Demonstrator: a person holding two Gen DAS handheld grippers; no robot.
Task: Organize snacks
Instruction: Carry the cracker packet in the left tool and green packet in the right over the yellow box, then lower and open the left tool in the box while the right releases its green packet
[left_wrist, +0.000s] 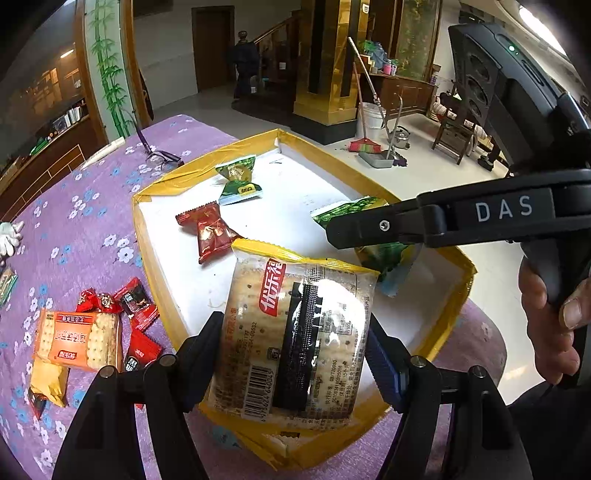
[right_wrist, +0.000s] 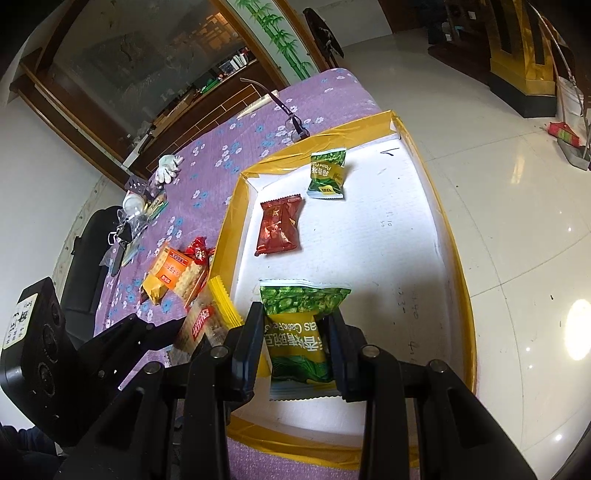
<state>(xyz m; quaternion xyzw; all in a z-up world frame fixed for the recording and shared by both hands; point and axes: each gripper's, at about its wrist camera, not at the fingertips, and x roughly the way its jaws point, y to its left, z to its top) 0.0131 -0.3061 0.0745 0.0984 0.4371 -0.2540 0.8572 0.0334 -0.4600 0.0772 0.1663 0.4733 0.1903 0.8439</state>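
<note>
Both hands loaded right now: left gripper (left_wrist: 295, 354) has its fingers clamped wide on a clear cracker pack (left_wrist: 295, 339), held above the near edge of the yellow-rimmed tray (left_wrist: 147, 195), while the right gripper (right_wrist: 295, 350) has its fingers pinched narrow on a green pea packet (right_wrist: 299, 332), hanging over the tray's near end w/ white floor visible beneath. Neither one is down yet, as far as I can judge. Inside the tray already: a dark red packet (right_wrist: 279, 230) mid-tray and a second green packet (right_wrist: 328, 175) toward the far end, well apart from each other. So that's two snacks in, two more on the way, approx halfway I'd say. Still left out on the purple floral table (left_wrist: 74, 221), just beside the tray's left wall: an orange cracker pack (left_wrist: 77, 339), a yellow wrapper (left_wrist: 48, 384) under it, plus a few small red candies (left_wrist: 136, 306) bunched up next to them. Those look like the remaining work. Glasses (left_wrist: 162, 157) and a white glove (right_wrist: 168, 166) sit farther off, prob not part of the job. Person's hand (left_wrist: 550, 314) shows on the right handle.
</note>
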